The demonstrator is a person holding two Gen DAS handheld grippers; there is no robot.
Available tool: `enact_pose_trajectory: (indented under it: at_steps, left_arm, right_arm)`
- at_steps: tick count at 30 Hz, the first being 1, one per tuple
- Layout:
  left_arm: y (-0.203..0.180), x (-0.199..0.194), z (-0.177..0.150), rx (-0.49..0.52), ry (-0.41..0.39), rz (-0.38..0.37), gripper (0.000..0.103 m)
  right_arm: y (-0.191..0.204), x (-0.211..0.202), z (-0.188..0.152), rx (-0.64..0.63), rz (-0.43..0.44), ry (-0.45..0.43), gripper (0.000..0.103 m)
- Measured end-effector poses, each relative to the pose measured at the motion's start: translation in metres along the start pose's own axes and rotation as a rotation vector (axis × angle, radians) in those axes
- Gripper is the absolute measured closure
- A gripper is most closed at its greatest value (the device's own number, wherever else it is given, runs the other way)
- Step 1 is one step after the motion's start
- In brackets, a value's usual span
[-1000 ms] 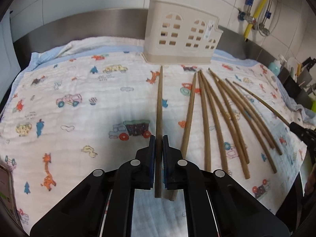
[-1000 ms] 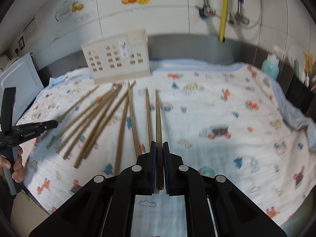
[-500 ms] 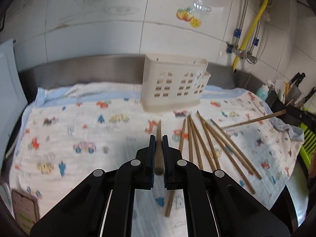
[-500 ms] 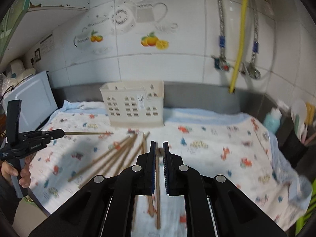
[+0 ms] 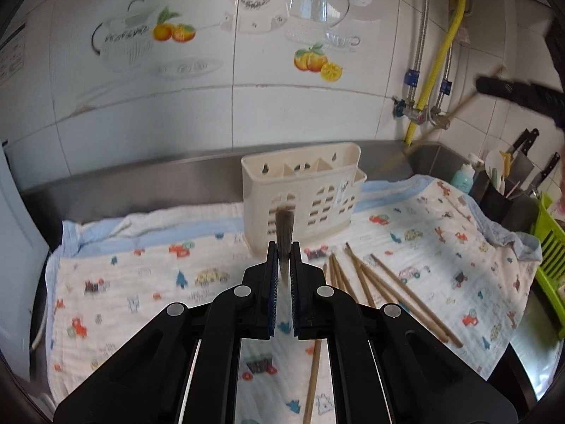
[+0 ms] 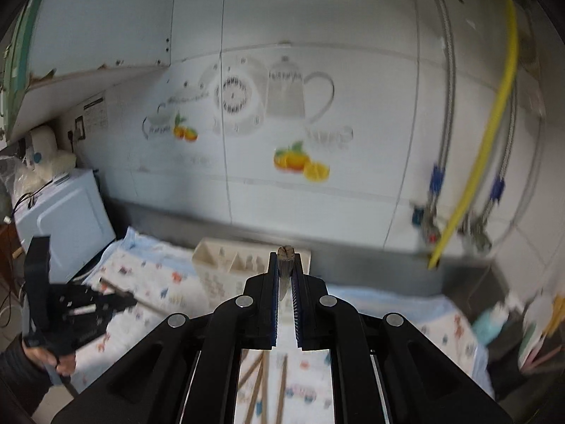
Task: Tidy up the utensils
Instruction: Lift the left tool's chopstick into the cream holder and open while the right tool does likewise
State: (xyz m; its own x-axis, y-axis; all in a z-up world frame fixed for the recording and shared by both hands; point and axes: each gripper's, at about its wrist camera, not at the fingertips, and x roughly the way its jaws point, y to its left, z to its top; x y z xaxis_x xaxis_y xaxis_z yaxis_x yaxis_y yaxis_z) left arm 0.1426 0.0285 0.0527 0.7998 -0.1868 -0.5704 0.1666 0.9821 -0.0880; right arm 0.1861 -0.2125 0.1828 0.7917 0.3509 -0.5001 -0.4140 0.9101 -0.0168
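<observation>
My left gripper (image 5: 283, 251) is shut on a wooden chopstick (image 5: 284, 224), which points end-on toward the cream utensil holder (image 5: 307, 190) at the back of the cloth. Several more chopsticks (image 5: 381, 282) lie fanned on the cloth to the right, and one (image 5: 312, 378) lies nearer. My right gripper (image 6: 286, 261) is shut on another chopstick (image 6: 286, 258), raised high above the holder (image 6: 226, 265). In the left wrist view the right gripper (image 5: 519, 93) shows at the upper right. In the right wrist view the left gripper (image 6: 81, 307) shows at the lower left, gripped by a hand (image 6: 46, 357).
A printed cloth (image 5: 141, 282) covers the steel counter. A white appliance (image 6: 67, 219) stands at the left. At the right are a yellow hose (image 5: 438, 67), valves, a blue bottle (image 5: 464, 176), a dark pot with knives (image 5: 508, 183) and a green rack (image 5: 551, 247).
Both grippers have risen, each lifting its chopstick off the cloth. The right one rose more, and its view now takes in mostly the tiled wall.
</observation>
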Motion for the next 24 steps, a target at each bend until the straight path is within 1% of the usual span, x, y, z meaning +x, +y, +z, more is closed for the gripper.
enact_pose_trajectory:
  at_steps: [3,5,9,13,15,17,19,23,24]
  left_arm:
    - [-0.001,-0.005,0.014,0.011,-0.016,0.0,0.098]
    - [-0.001,-0.011,0.026,0.009,-0.031,-0.014,0.098]
    - [-0.008,-0.024,0.046,0.032,-0.072,-0.012,0.098]
    - [-0.019,-0.04,0.075,0.06,-0.144,-0.013,0.098]
    - [-0.026,-0.047,0.09,0.081,-0.187,0.01,0.098]
    - [-0.031,-0.049,0.104,0.094,-0.214,0.016,0.098]
    - [-0.038,-0.05,0.12,0.114,-0.251,0.042,0.098]
    - [-0.044,-0.041,0.139,0.134,-0.297,0.092,0.098]
    - [-0.045,-0.037,0.144,0.139,-0.314,0.123,0.098]
  right_arm:
    - [0.0,0.018,0.027,-0.01,-0.005,0.013,0.096]
    - [0.001,0.032,0.035,-0.023,-0.017,0.033,0.096]
    - [0.002,0.067,0.036,-0.031,-0.037,0.098,0.096]
    - [0.0,0.098,0.027,-0.018,-0.032,0.158,0.096]
    - [-0.001,0.108,0.023,-0.012,-0.03,0.175,0.096]
    - [-0.002,0.114,0.02,-0.009,-0.029,0.185,0.096]
    - [-0.002,0.12,0.016,-0.009,-0.026,0.197,0.096]
    - [-0.001,0.127,0.01,-0.017,-0.027,0.21,0.096]
    - [0.0,0.128,0.009,-0.021,-0.028,0.21,0.096]
